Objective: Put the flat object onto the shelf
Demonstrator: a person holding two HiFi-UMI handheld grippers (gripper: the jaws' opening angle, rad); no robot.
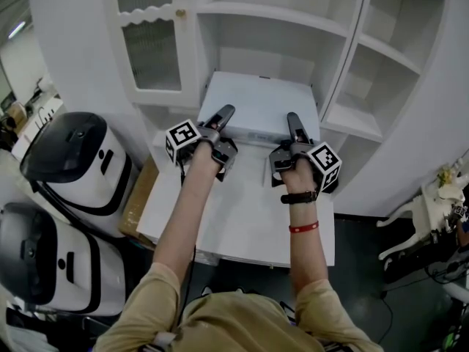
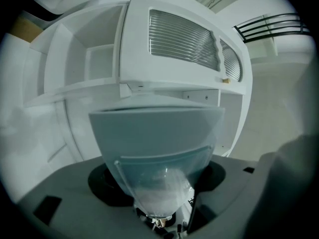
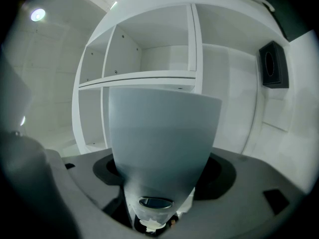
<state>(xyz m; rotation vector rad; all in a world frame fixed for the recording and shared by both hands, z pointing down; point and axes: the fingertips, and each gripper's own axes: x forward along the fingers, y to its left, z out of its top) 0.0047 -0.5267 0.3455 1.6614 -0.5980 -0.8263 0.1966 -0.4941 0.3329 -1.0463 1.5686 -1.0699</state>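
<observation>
The flat object (image 1: 256,105) is a white slab held level in front of the white shelf unit (image 1: 271,17), its far edge at the mouth of the low middle compartment. My left gripper (image 1: 226,113) is shut on its near left edge. My right gripper (image 1: 292,119) is shut on its near right edge. In the left gripper view the flat object (image 2: 154,133) fills the gap between the jaws, with the shelf boards (image 2: 89,86) beyond it. The right gripper view shows the same pale slab (image 3: 164,133) clamped between the jaws, facing open compartments (image 3: 149,49).
A white table (image 1: 242,218) lies under my arms. Two white and black machines (image 1: 73,160) (image 1: 37,255) and a cardboard box (image 1: 139,196) stand at the left. A ribbed-glass door (image 1: 150,42) closes the shelf unit's left side. A white ornate stand (image 1: 429,215) is at the right.
</observation>
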